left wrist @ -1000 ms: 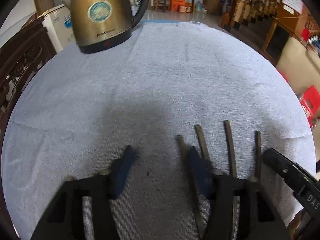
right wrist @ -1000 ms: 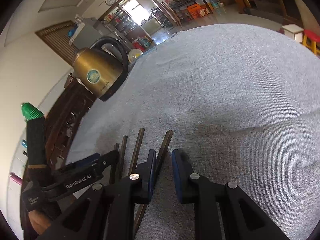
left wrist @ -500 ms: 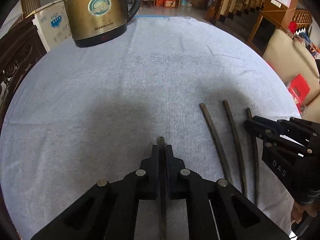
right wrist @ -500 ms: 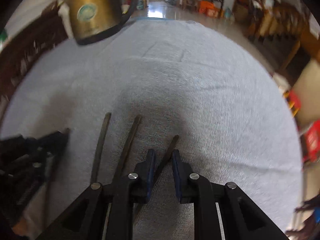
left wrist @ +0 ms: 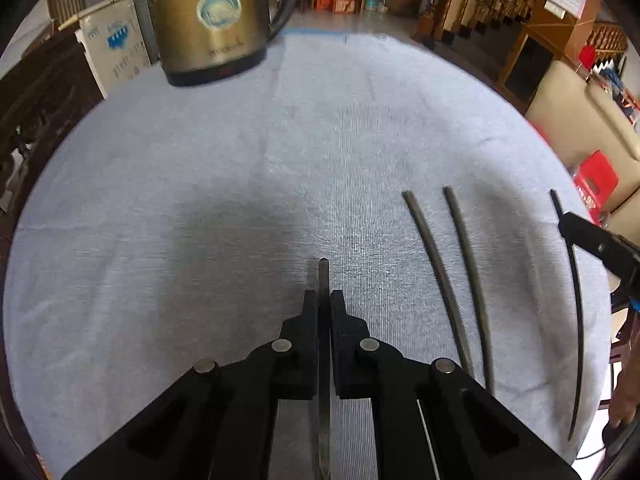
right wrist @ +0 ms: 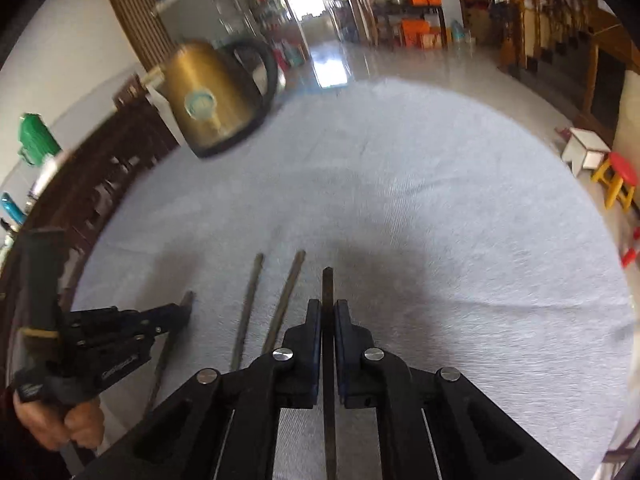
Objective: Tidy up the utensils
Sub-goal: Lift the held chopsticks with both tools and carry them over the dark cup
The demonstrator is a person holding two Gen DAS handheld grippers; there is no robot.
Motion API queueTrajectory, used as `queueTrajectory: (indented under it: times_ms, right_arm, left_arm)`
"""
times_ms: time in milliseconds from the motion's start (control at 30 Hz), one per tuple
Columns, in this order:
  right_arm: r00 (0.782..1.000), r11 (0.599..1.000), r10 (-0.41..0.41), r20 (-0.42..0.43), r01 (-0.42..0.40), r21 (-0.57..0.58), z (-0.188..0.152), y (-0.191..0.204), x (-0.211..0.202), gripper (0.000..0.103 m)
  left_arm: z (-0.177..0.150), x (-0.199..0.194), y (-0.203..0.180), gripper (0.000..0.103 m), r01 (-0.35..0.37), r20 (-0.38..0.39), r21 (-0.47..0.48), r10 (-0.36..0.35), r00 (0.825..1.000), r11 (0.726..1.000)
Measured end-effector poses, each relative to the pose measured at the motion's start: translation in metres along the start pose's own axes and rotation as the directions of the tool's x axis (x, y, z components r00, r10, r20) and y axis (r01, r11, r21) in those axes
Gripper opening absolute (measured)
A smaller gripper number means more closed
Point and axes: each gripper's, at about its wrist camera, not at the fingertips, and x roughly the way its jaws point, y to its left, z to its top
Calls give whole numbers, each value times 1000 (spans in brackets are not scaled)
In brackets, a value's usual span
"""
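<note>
Each hand-held gripper, left and right, is clamped shut on one dark chopstick, seemingly to separate it from two chopsticks lying on the table.

My left gripper is clamped on a chopstick; my right gripper pinches another chopstick, both pointing forward.

Two chopsticks lie side by side on the cloth, kettle behind.
</note>
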Motion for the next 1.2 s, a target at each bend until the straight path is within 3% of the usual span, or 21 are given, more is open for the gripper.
queueTrajectory:
  times_ms: [100,233,433,633,900,1033,1133,1200]
  right_arm:
    - [995,999,37,95,-37,1,0,-4,-34,7]
    - [972,997,69,226,-71,3,-4,-5,-77,7]
    - [927,996,78,367,-86,5,-14,1,-133,7]
    - [873,996,86,480,-93,-8,-15,12,-189,7]
    - [793,990,142,592,-121,-76,-22,46,-252,7]
    - [732,981,193,654,-165,-105,-32,70,-278,7]
    - [691,971,232,685,-202,-125,-41,88,-291,7]
    - [660,966,252,707,-215,-144,-50,104,-296,7]
  left_arm:
    - [-5,-39,1,5,0,84,11,-1,996,1000]
    - [-15,-96,3,5,2,221,13,-5,975,1000]
    - [-36,-170,8,5,-34,406,2,30,914,999]
    - [-43,-225,20,5,-93,522,-34,97,847,995]
    - [-76,-309,22,5,-74,667,-101,123,735,992]
    - [-92,-334,11,5,-26,727,-118,104,679,993]
    - [-109,-351,-5,5,10,784,-114,84,616,993]
    - [-122,-361,-18,5,21,824,-110,80,560,994]
